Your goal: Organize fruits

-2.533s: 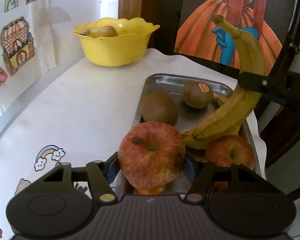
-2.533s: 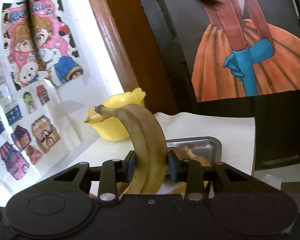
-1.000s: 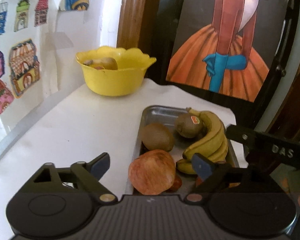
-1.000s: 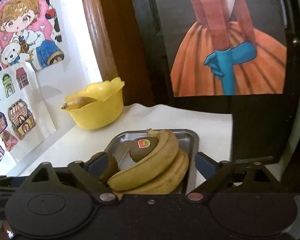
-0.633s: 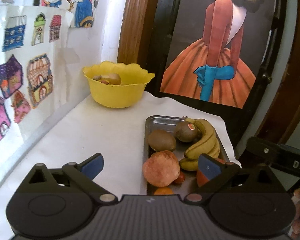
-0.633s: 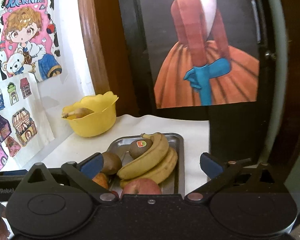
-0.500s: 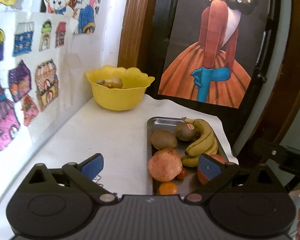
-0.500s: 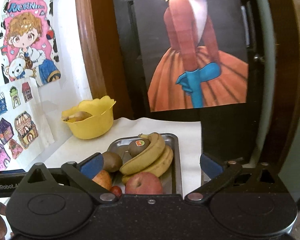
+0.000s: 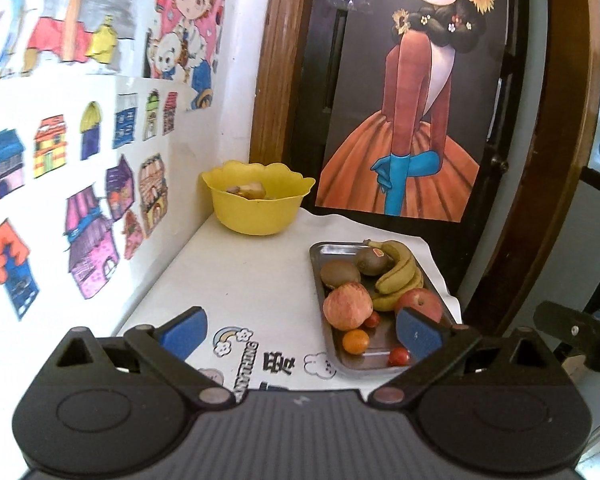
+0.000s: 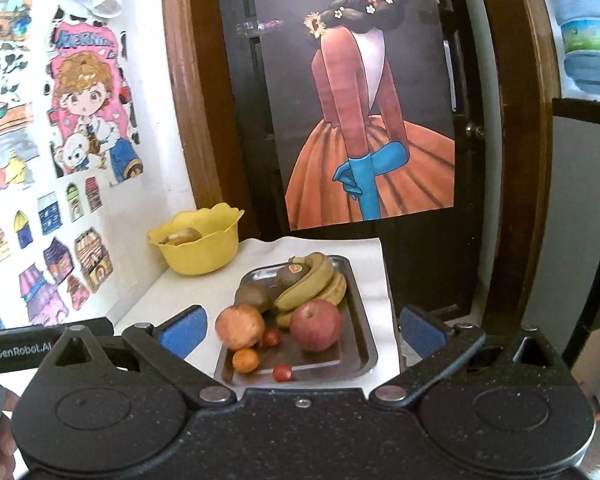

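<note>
Fruits lay grouped in the metal tray point(image 10: 360, 344): 2 apples point(image 10: 315, 325), bananas point(image 10: 312, 280), kiwis. Left gripper point(image 9: 300, 328) and right gripper point(image 10: 302, 330) hung spread and empty, well apart from it, suggesting sorting was finished.

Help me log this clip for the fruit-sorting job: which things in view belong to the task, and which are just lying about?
Part of the job:
metal tray
bananas
two apples
two kiwis
small orange
cherry tomatoes
yellow bowl
left tool and right tool, both open and empty

Just lying about:
wall drawings
poster of a woman in an orange dress
</note>
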`<state>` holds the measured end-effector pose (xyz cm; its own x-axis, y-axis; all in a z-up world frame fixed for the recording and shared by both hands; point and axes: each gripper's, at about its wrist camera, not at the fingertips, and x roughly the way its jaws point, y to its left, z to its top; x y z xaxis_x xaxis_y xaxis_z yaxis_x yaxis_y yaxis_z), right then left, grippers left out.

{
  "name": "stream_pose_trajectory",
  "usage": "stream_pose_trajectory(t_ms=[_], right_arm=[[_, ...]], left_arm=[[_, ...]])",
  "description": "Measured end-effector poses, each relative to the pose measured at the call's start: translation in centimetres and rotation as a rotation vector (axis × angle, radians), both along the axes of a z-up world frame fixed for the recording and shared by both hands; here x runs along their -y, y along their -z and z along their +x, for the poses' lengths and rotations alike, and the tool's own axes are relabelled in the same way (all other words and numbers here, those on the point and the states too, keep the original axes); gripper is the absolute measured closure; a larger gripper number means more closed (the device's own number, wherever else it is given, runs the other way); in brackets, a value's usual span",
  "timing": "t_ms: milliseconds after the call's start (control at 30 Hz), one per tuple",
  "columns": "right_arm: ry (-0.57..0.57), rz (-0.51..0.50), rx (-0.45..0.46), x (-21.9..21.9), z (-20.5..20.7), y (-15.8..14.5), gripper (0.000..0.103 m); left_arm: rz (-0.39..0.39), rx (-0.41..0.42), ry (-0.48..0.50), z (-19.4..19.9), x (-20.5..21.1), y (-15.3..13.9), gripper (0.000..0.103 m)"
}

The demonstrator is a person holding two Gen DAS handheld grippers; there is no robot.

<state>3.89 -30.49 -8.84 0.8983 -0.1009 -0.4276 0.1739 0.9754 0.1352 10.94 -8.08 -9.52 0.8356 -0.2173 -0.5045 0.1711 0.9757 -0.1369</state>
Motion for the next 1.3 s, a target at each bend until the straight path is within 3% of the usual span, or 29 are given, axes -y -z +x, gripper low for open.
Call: stream_pose_trajectory(t_ms=[467, 700, 900, 1300], right_arm=[[0.058, -0.015, -0.03, -4.6, -7.6, -2.2, 0.001], [0.047, -0.028, -0.042, -5.2, -9.5, -3.9, 0.001], [0.029, -0.018, -0.038, -5.5, -10.0, -4.0, 0.001], [0.015, -0.002, -0.141, -6.9, -8.8, -1.5, 0.001]], left_arm=[[-0.003, -0.022, 0.023, -6.1, -3.6, -1.3, 0.0], [0.062, -0.033, 0.011, -7.6, -5.2, -2.0, 0.0], [0.051, -0.067, -0.032, -8.3, -7.1, -2.0, 0.0], [0.059, -0.15, -0.062, -9.0, -8.6, -1.0, 0.0]])
